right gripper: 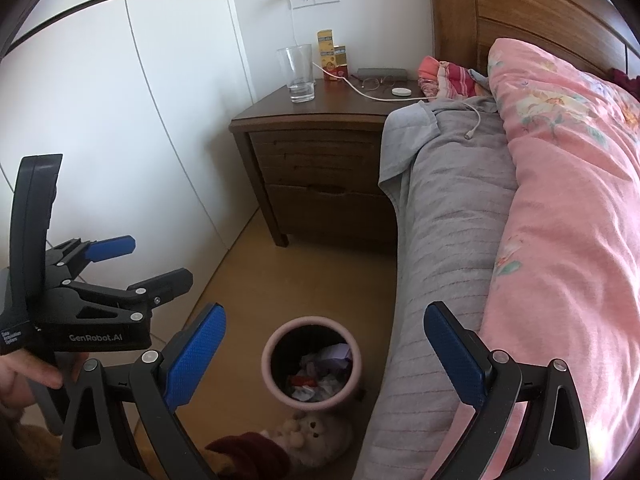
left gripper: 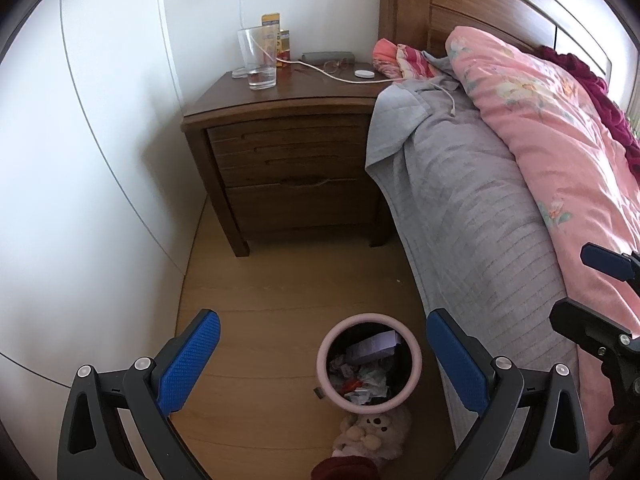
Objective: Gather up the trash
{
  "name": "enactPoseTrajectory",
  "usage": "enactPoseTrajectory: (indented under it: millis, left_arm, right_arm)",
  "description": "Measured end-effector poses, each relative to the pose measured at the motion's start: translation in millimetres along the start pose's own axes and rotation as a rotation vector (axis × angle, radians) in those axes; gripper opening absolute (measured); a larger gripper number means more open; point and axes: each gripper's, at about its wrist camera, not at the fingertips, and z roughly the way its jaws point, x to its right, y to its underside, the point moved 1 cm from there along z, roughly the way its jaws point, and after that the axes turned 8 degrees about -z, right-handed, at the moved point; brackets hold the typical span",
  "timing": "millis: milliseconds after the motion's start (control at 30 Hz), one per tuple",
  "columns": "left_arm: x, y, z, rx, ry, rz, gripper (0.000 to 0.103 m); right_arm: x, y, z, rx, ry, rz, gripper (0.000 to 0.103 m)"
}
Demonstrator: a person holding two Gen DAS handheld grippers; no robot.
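A small round bin with a pink rim [left gripper: 332, 340] stands on the wooden floor beside the bed; it also shows in the right wrist view [right gripper: 269, 354]. It holds crumpled paper and wrappers [left gripper: 362, 380]. My left gripper [left gripper: 323, 354] is open and empty, held above the bin. My right gripper [right gripper: 325, 354] is open and empty, also above the bin. The left gripper also shows at the left of the right wrist view [right gripper: 160, 264], and the right gripper shows at the right edge of the left wrist view [left gripper: 588, 288].
A wooden nightstand [left gripper: 288, 152] holds a glass [left gripper: 258, 58], yellow boxes [left gripper: 274, 36], spectacles, a white disc and a cable. The bed [left gripper: 480, 208] with a grey cover and pink quilt [left gripper: 560, 128] fills the right. A plush toy [left gripper: 372, 432] lies by the bin. White wardrobe doors stand on the left.
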Motion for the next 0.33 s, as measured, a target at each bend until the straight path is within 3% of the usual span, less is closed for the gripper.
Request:
enactPoseTrajectory:
  millis: [333]
  left_arm:
    - [-0.4,0.8,0.6,0.004,-0.002,-0.012,0.103]
  right_arm:
    - [-1.6,0.8,1.9,-0.012,-0.009,-0.006,0.099]
